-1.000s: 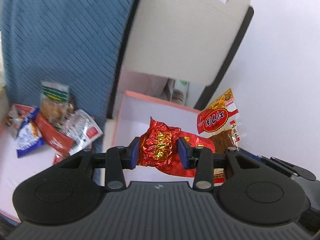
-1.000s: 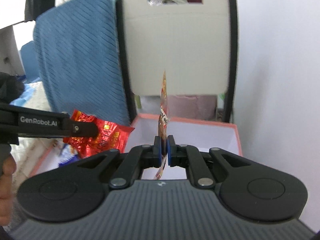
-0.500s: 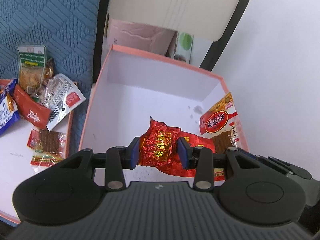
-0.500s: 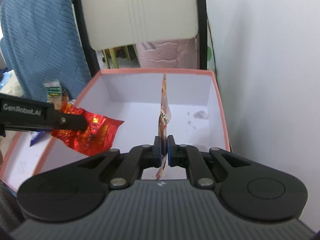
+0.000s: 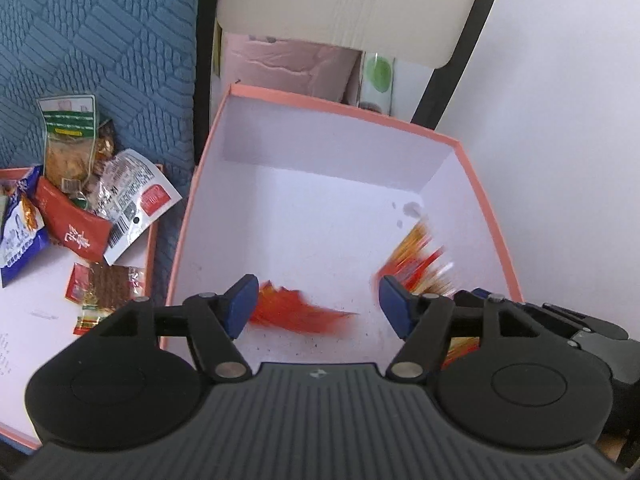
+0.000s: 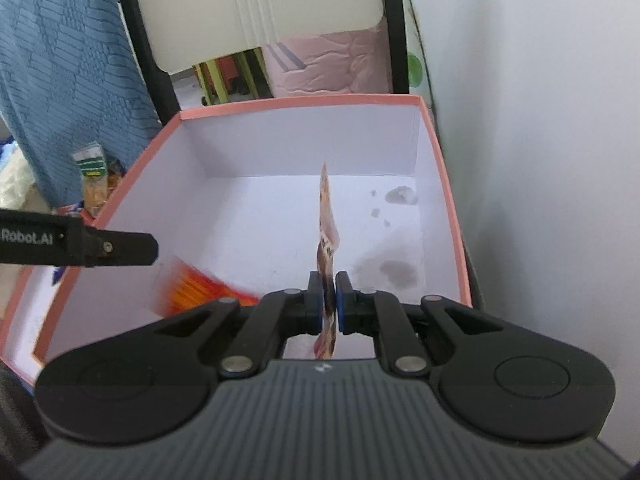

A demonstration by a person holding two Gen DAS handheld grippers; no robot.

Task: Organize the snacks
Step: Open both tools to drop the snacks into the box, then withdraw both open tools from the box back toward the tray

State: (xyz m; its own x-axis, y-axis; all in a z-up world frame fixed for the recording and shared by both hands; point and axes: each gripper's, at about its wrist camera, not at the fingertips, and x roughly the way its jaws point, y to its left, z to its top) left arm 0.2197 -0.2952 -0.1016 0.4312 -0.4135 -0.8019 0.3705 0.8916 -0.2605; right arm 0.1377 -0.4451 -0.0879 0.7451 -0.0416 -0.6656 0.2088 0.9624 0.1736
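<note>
the red packet [image 5: 296, 310] is just a smear of red and orange in both views, so no print on it can be read, and whether it's touching the floor of the box [image 5: 344, 110] is hard to tell. it sits low inside the pink-rimmed box, below the left gripper [image 5: 316, 306], whose blue pads are spreading apart with nothing pressed between them. the pads stand clear of the packet on both sides.

the second packet [image 6: 328, 240] is edge-on in the right wrist view, basically a thin upright strip, and in the left view it's a blurred orange-red patch near the box's right wall. the right gripper [image 6: 328, 300] has its pads nearly together with that packet between them. the gap is tiny and just starting to widen, and the pads look like they're on the packet.

left of the box, a pile of other snack packets [image 5: 76, 208] lies on a shallower tray [image 5: 150, 248], partly cut off by the frame edge. a blue quilted cloth [image 5: 100, 40] hangs behind.
</note>
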